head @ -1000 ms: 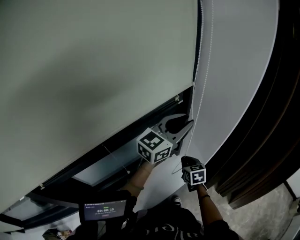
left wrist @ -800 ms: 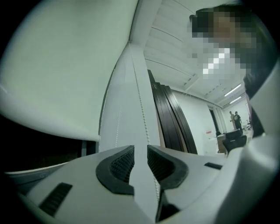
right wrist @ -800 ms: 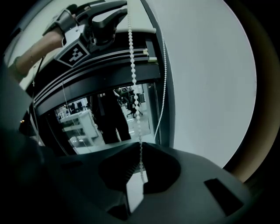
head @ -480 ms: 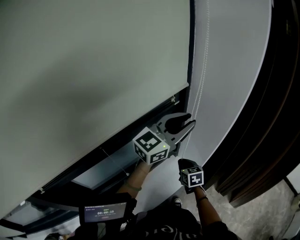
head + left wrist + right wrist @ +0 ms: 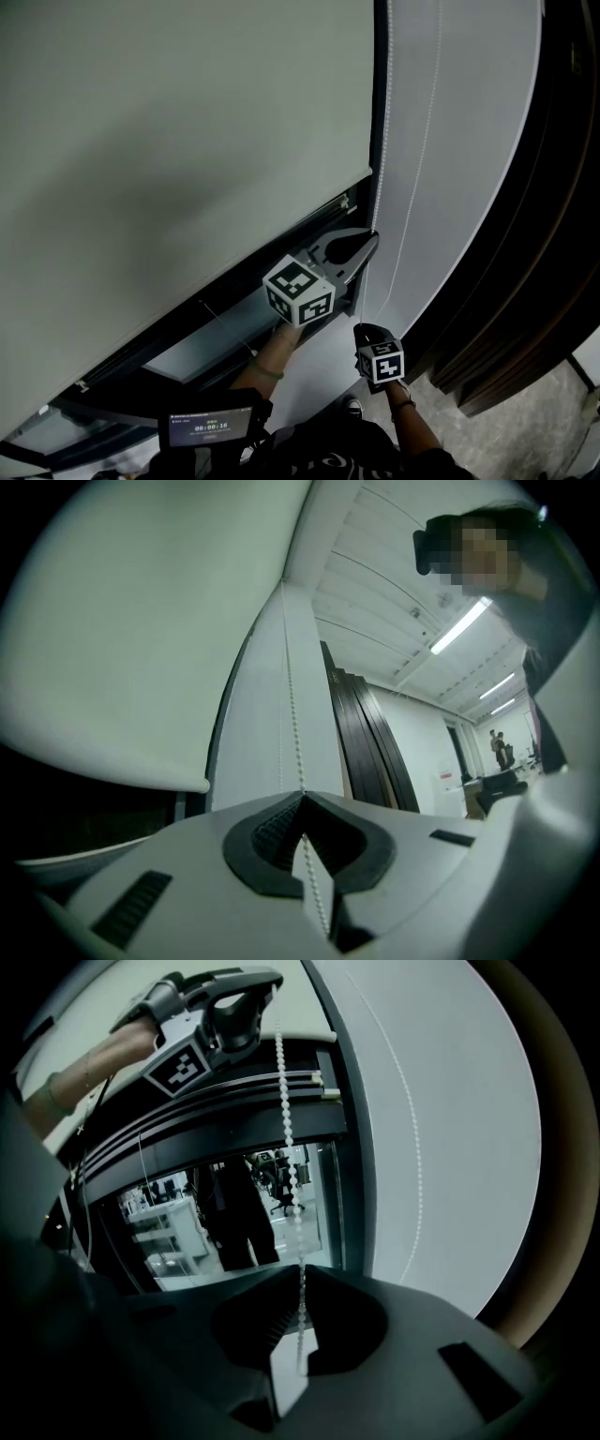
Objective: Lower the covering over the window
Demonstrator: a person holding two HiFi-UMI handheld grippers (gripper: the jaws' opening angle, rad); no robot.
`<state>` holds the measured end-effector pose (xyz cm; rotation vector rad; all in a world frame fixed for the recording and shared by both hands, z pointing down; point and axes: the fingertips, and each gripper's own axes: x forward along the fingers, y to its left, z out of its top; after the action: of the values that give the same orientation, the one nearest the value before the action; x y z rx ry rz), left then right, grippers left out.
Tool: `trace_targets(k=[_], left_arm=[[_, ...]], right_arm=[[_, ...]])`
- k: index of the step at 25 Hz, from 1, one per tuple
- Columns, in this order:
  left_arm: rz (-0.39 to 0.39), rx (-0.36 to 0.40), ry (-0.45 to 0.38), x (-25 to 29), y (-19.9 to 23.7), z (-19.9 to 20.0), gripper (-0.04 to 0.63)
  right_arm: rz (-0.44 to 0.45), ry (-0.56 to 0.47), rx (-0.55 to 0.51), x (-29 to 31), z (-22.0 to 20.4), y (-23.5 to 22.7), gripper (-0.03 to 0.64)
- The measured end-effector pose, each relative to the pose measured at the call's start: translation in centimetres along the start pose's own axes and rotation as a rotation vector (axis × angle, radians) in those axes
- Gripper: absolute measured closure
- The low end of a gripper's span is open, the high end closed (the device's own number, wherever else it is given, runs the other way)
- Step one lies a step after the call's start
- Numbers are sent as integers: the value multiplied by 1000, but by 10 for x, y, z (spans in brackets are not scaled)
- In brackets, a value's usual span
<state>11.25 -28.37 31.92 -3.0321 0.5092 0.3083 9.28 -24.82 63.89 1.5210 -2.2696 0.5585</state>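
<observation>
Right gripper [image 5: 300,1277] jaws closed on bead chain [image 5: 286,1119]. Chain runs straight up to left gripper [image 5: 267,981] at top left, jaws pinched on it too. Window pane [image 5: 187,1232] behind, roller blind [image 5: 302,1018] bottom edge above it, white wall [image 5: 459,1101] right.

The blind [image 5: 187,122] is pale matt cloth, smooth and uncreased; the bead chain [image 5: 281,1082] is a string of small white beads, plastic by the look, with a faint sheen; the left gripper [image 5: 302,799] has a light grey matt plastic shell, and its pads [image 5: 272,827] are dark, ribbed and rubbery; the right gripper [image 5: 300,1274] shows a darker matt shell; the window glass [image 5: 234,1213] is glossy and reflective; its frame [image 5: 234,1138] is dark and smooth, seemingly metal; the wall panel [image 5: 469,141] is matt white.
</observation>
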Motion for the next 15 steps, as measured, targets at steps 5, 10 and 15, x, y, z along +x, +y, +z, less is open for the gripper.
trace_targets(k=[5,10,15], left_arm=[[29,3,-24,-11,9,4,594],[46,56,160,-22,9,-41,594],[64,-71,327,-49,5,-139,594]], right_arm=[[-86,-73,-82,-21,16,-11,595],[-108,-233,-120,-55,87,-20,595],[-30,-441,-150,-107,189,-15,594]])
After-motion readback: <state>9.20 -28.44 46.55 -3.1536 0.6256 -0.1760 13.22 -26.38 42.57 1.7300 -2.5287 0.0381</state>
